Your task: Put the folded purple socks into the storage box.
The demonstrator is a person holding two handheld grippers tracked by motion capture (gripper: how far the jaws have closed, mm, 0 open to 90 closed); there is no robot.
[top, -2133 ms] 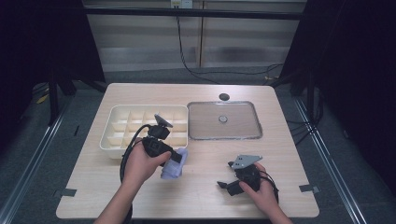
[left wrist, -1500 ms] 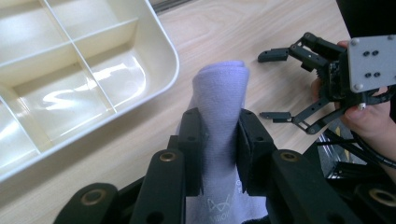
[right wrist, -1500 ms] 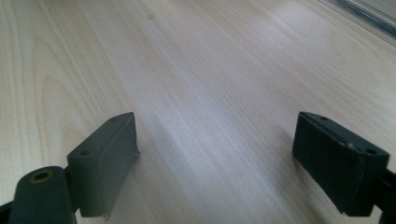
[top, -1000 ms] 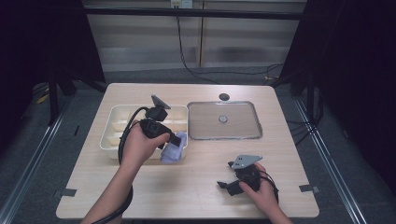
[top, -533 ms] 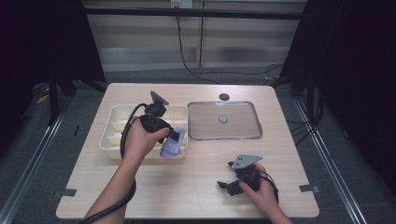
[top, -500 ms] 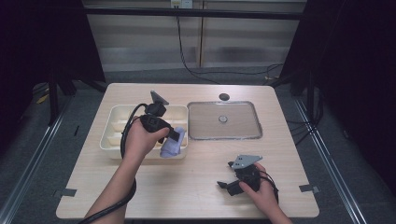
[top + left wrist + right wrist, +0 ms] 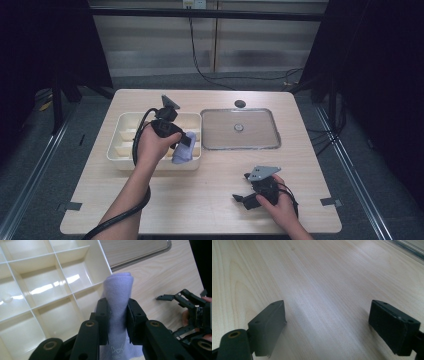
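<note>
Jaws of left gripper (image 7: 117, 315) clamp folded lilac cloth (image 7: 117, 292) over divided tray (image 7: 125, 150) corner cell; drop pending. Right gripper (image 7: 327, 325) spread, idle on worktop (image 7: 200, 200).

- The high view looks forward and down over my whole table (image 7: 210, 200).
- My left gripper view hangs close above the compartment tray (image 7: 37, 290), also showing my right gripper (image 7: 172, 298).
- My right gripper view skims the tabletop.

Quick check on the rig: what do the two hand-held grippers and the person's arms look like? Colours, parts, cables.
Both are black. The left hand-held gripper has two blocky black jaws on linkage arms with brass-coloured pivot pins, and a thick black cable trails back along the forearm. The right hand-held gripper carries a grey three-cornered plate on top; its jaw pads are flat black blocks. Forearms are bare, no sleeves or gloves showing.
</note>
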